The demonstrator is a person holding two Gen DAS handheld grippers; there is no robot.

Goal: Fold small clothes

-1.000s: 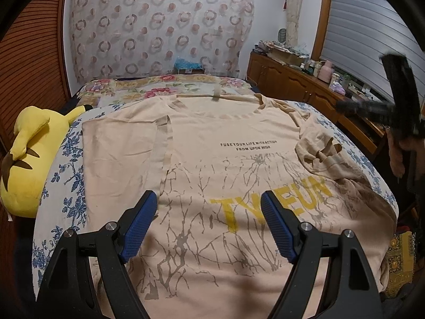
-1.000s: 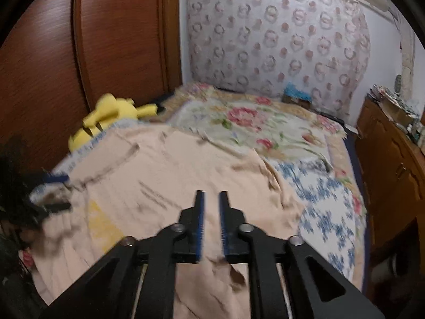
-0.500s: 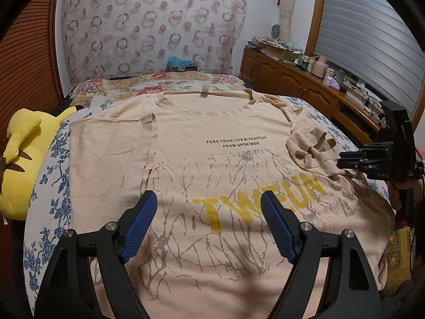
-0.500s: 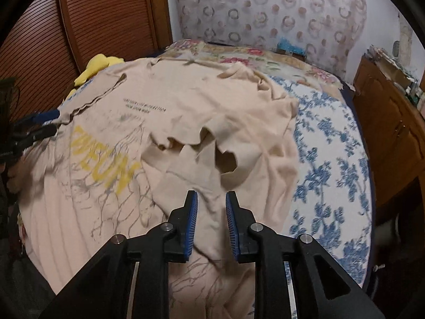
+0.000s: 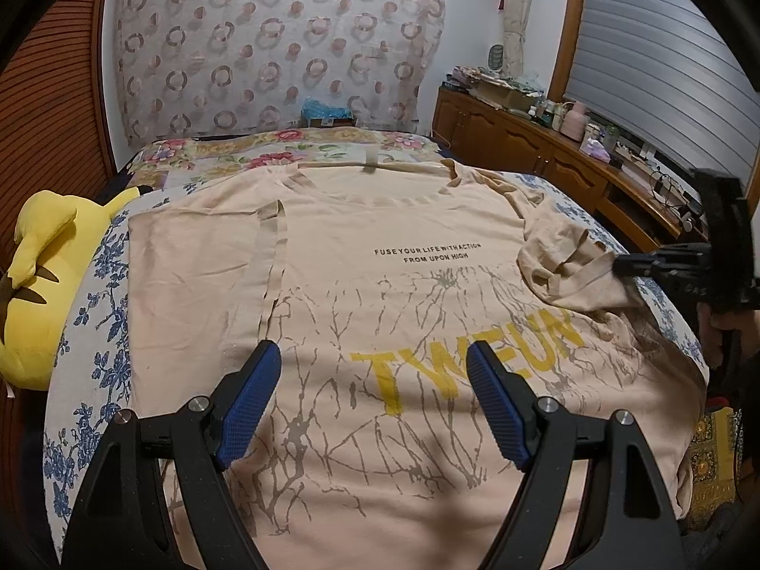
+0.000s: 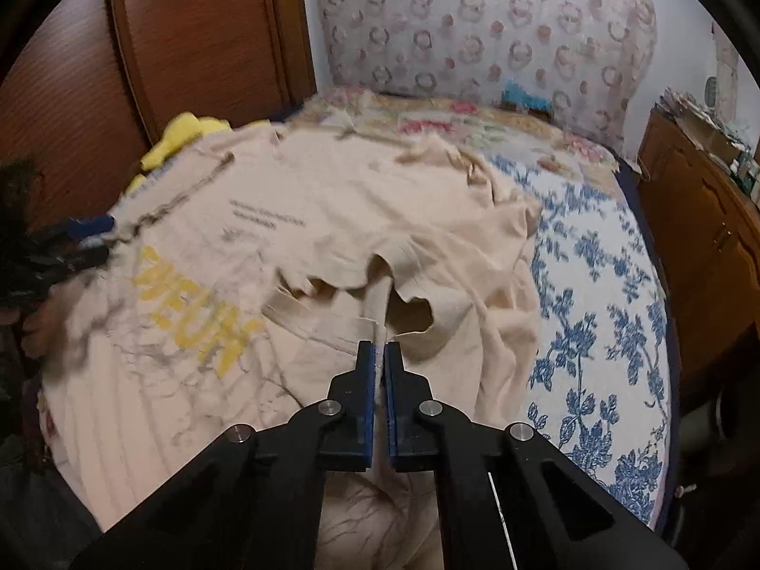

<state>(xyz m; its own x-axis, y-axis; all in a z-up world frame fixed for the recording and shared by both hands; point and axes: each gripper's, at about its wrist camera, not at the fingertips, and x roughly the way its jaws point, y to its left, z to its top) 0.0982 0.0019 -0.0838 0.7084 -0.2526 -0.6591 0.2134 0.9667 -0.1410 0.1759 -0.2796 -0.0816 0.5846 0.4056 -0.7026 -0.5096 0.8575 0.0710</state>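
Observation:
A beige T-shirt (image 5: 394, 294) with yellow letters and small black text lies front up on the bed. Its left sleeve is folded in flat; its right sleeve (image 5: 565, 275) is bunched up. My left gripper (image 5: 373, 370) is open and empty, hovering over the shirt's lower part. My right gripper (image 6: 379, 351) is shut on the edge of the bunched right sleeve (image 6: 380, 285); it also shows in the left wrist view (image 5: 622, 266) at the right, pinching that sleeve.
A yellow plush toy (image 5: 42, 280) lies at the bed's left edge. The blue floral bedspread (image 6: 593, 294) shows around the shirt. A wooden cabinet (image 5: 536, 152) with clutter runs along the right wall. A wooden wardrobe (image 6: 190, 47) stands on the left.
My right gripper came down from the air to the bunched right sleeve and shut on its edge. My left gripper shifted slightly and stayed open over the shirt.

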